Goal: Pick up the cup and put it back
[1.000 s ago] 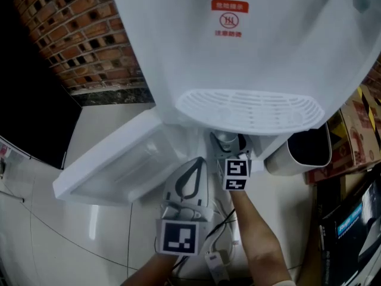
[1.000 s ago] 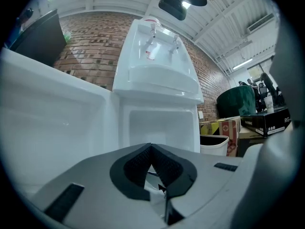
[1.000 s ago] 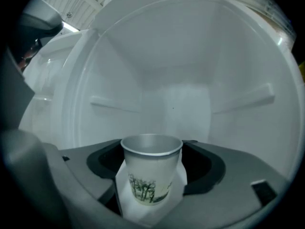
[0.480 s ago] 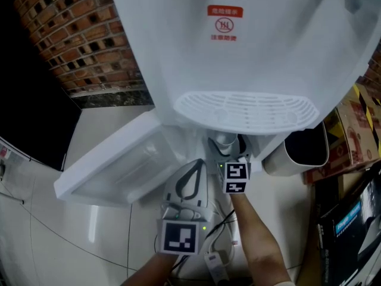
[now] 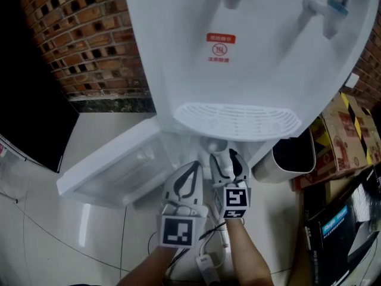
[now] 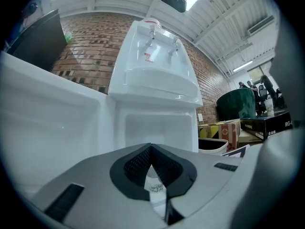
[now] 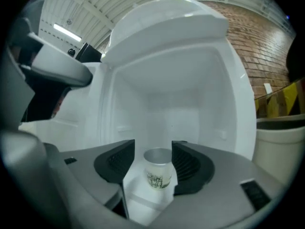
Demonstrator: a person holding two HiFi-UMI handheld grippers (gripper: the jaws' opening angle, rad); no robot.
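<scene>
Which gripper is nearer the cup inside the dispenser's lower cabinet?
Right. The right gripper has the cup between its closing jaws. The left gripper, jaws together, sits further back, with the cup ahead of its tips.

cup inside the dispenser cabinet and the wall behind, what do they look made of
Cup: probably frosted glass or translucent plastic, going by its milky matte body; a dark pattern is printed on it. Wall: brick, rough red-brown blocks with pale mortar joints.
</scene>
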